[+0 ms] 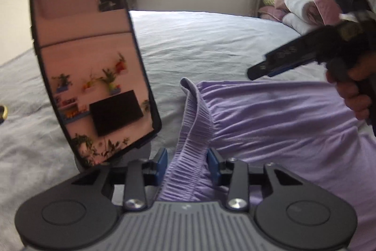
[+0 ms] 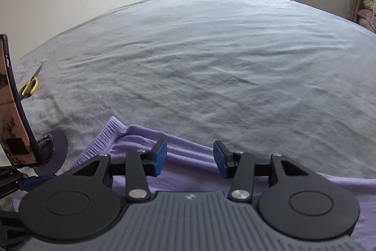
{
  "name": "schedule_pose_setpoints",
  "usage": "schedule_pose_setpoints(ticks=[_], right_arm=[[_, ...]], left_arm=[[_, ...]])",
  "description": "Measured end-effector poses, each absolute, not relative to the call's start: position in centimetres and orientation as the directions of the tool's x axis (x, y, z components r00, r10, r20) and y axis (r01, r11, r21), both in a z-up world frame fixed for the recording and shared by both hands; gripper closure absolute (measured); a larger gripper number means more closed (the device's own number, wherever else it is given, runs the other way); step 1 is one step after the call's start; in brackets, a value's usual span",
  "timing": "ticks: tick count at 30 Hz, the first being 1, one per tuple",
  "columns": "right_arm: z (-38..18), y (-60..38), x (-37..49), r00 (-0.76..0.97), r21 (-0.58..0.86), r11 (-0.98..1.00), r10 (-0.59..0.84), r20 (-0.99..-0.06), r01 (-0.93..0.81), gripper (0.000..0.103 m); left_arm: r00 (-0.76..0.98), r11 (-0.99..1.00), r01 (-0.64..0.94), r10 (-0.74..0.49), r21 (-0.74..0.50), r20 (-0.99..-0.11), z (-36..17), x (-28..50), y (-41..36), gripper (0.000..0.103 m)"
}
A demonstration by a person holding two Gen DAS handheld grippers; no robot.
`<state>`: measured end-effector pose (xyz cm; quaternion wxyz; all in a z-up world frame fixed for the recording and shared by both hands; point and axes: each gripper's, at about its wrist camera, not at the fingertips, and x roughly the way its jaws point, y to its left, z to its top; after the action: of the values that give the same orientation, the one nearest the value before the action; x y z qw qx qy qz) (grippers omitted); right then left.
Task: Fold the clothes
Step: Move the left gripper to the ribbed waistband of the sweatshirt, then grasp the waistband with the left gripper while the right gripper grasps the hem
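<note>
One lilac garment point(image 1: 270, 119) (two grippers near).

Right tool point(image 2: 190, 160) agape over lilac garment point(image 2: 188, 171) — grey bedsheet point(image 2: 211, 67) beyond

Open bed sheet point(image 2: 211, 67) ahead; scissors point(image 2: 29, 86) far left.

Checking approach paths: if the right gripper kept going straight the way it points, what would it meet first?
Most likely the lilac garment just below the right gripper, whose open jaws hold nothing; beyond that lies grey bedsheet. Depth is unclear.
</note>
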<state>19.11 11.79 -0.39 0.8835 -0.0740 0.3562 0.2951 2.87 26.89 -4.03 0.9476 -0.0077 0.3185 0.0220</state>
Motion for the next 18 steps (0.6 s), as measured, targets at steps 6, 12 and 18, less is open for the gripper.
schedule_pose_setpoints(ticks=[6, 12, 18], right_arm=[[-1.8, 13.7, 19.8, 0.593, -0.003, 0.820, 0.412, -0.692, -0.572, 0.054], [-1.8, 13.7, 20.7, 0.614, -0.028, 0.838, 0.376, -0.694, -0.545, 0.053], [-1.9, 13.2, 21.0, 0.600, -0.031, 0.830, 0.377, -0.705, -0.557, 0.053]], left_arm=[[0.819, 0.999, -0.022, -0.007, -0.044, -0.574, -2.2, 1.7, 26.6, 0.067], [0.861, 0.996, 0.028, -0.068, -0.087, -0.504, -1.0, 0.3, 26.3, 0.070], [0.843, 0.986, 0.102, -0.154, -0.129, -0.516, -1.2, 0.9, 25.3, 0.083]])
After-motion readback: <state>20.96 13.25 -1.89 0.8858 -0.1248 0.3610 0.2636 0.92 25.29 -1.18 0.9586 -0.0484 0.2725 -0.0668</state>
